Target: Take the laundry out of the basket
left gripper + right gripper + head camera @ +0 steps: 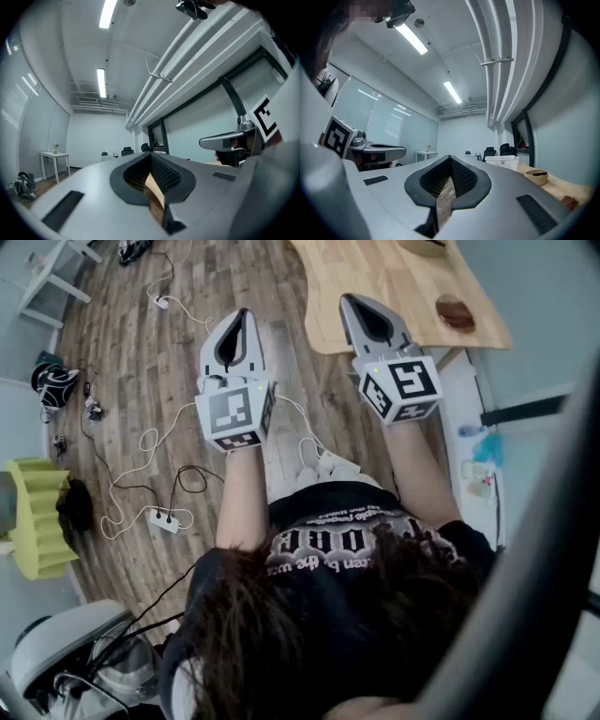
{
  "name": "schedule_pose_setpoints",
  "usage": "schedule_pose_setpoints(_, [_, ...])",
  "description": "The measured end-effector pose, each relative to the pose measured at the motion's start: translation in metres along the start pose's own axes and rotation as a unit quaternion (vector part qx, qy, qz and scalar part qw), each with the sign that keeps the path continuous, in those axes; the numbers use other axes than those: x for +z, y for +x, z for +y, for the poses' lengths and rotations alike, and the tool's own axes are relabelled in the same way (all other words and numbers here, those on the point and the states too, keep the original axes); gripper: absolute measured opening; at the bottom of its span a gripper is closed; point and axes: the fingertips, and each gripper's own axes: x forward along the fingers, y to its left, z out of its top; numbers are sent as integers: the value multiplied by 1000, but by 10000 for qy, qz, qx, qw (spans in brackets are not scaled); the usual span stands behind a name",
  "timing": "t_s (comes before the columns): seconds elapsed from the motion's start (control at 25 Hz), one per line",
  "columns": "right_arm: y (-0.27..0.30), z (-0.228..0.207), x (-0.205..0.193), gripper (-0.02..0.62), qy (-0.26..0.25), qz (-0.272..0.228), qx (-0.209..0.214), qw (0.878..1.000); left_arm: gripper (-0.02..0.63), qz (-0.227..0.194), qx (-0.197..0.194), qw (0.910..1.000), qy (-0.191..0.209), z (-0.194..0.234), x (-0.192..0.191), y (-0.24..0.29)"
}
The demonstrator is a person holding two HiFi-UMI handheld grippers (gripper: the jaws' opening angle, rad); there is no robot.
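My left claw [151, 155] is closed, its ribbed pads meeting at the tips with nothing between them. My right claw [450, 159] is closed in the same way and is just as empty. I hold both out in front of me, roughly level and side by side.

Below them is the plank floor [141, 362], with white cables [141, 442] and a power strip [164, 518] lying on it. Beyond my right claw the wooden table [565, 190] begins, and a small brown bowl [536, 174] sits on it. Farther along the same table stands the white basket [502, 162], well apart from both claws. From here I cannot see over its rim, so I cannot tell what laundry is inside.

As I judge it, the task has not started. No garment is out and none is in my grip. I still have to reach the basket, open a claw, and lift the pieces out.
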Motion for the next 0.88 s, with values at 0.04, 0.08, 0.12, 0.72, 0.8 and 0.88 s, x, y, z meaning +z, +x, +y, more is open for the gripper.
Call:
schedule_pose_setpoints(0.04, [3,0,-1,28,-6,-3,9,10000,1,2,-7,10000,-4,1,-1,2])
schedule_pose_setpoints(0.08, [6,0,-2,28,-10,-4,14,10000,0,3,-16,10000,-6,3,-3,4])
schedule_pose_setpoints(0.12, [8,1,-3,28,-12,-4,15,10000,0,3,-29,10000,-4,4,-3,6])
schedule_pose_setpoints(0.72, [34,34,2,29,198,-230,193,9994,2,10,-71,10000,-15,43,-10,-8])
schedule_pose_setpoints(0.8, [37,34,0,29,305,-274,289,9987,1,23,-56,10000,-2,46,-14,-7])
schedule_pose_setpoints(0.88, [43,31,0,29,438,-332,356,9979,2,36,-62,10000,24,49,-14,-3])
